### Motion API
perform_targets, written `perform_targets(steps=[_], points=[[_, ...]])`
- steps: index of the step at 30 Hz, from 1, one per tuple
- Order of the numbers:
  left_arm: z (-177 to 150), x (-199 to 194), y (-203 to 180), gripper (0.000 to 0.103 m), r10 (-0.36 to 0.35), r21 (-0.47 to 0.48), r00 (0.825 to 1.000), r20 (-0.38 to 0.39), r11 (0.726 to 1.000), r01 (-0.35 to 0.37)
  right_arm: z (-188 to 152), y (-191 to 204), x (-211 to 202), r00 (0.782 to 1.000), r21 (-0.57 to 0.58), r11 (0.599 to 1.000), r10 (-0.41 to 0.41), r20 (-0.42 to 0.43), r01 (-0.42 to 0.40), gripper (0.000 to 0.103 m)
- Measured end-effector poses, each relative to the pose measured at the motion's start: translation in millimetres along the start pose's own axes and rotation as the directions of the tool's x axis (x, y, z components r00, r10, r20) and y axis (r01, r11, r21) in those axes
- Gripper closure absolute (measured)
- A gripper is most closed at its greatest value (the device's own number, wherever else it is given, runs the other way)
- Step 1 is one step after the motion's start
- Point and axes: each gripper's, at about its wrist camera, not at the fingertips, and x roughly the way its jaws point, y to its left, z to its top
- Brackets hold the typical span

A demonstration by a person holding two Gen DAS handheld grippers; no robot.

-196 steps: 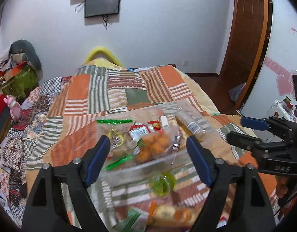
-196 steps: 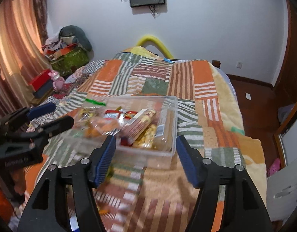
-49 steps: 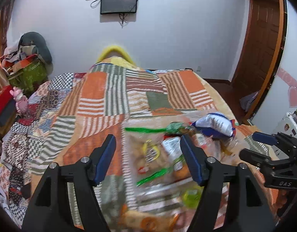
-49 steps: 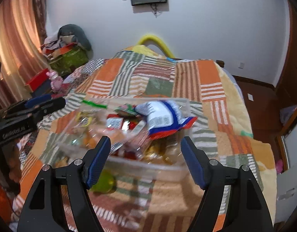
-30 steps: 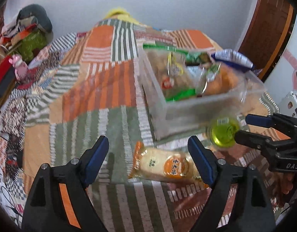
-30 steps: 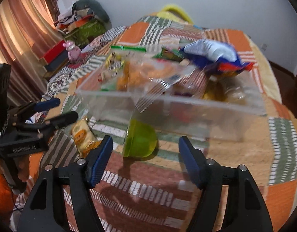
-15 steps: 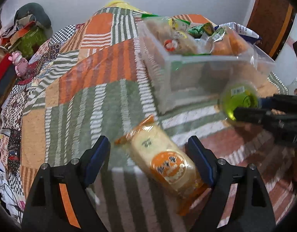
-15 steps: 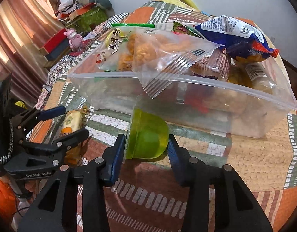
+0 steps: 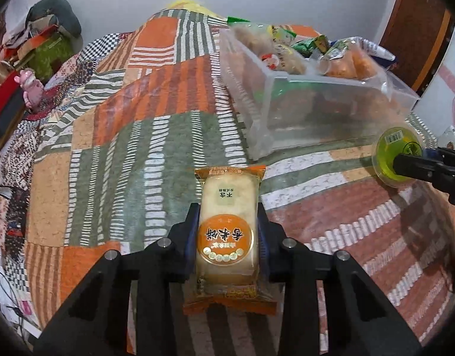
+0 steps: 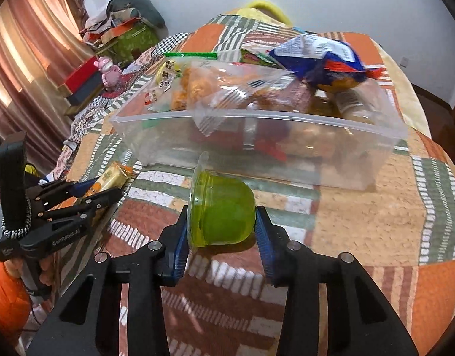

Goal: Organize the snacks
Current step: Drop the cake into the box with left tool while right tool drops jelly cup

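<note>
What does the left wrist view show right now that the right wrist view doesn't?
Only the left wrist view shows the rice cracker packet's printed face, clamped between the left gripper's jaws, and the jelly cup's labelled lid. Only the right wrist view shows the right gripper closed on the green jelly cup, plus the blue chip bag. Both show the clear bin of snacks on the patchwork bedspread.

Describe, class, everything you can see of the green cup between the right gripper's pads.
The green cup is a small tub of clear, yellow-green plastic with a flat sealed lid bearing a small label. It lies on its side on the patchwork blanket, lid towards the clear snack bin just behind it. The right gripper has closed on its rounded sides, pads pressing from left and right.
</note>
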Motion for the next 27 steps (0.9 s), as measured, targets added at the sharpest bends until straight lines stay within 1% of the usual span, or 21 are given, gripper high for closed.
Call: perform_targets(steps=[3,6,9,13,16,20,23,27], points=[[1.1,-10.5,-7.3,0.069,0.012,0.021,1.000,0.029,1.000,-0.013,0.3,-3.4,-9.9,1.000,0.000,1.000,-0.017,0.026,0.017,0.065],[6.6,-23.2,-11.0,0.069,0.010,0.024,0.998,0.059,1.000,-0.011,1.9,-5.1,-20.2,0.997,-0.001,0.999,-0.038,0.061,0.038,0.065],[15.2,-42.2,-15.9,0.069,0.022,0.027,0.994,0.111,0.999,-0.025,5.3,-7.2,-28.3,0.995,0.006,0.999,-0.047,0.090,0.047,0.065],[29.4,-62.5,-22.0,0.069,0.010,0.025,0.986,0.167,1.000,-0.015,10.4,-11.7,-37.9,0.991,0.017,0.999,-0.049,0.128,0.048,0.065],[47.5,-72.0,-27.1,0.069,-0.014,0.027,0.978,0.207,1.000,0.009,17.2,-15.3,-44.8,0.984,0.028,0.998,-0.062,0.165,0.058,0.065],[65.7,-76.7,-37.2,0.069,-0.033,0.036,0.971,0.236,0.999,0.025,27.4,-20.5,-48.7,0.976,0.042,0.997,-0.077,0.202,0.070,0.065],[79.1,-72.8,-43.9,0.069,-0.041,0.044,0.967,0.253,0.999,0.031,37.1,-26.0,-46.1,0.972,0.054,0.996,-0.086,0.218,0.076,0.065],[96.8,-56.9,-49.1,0.069,-0.058,0.041,0.969,0.240,0.998,0.050,46.4,-30.2,-34.0,0.973,0.062,0.995,-0.087,0.212,0.076,0.065]])
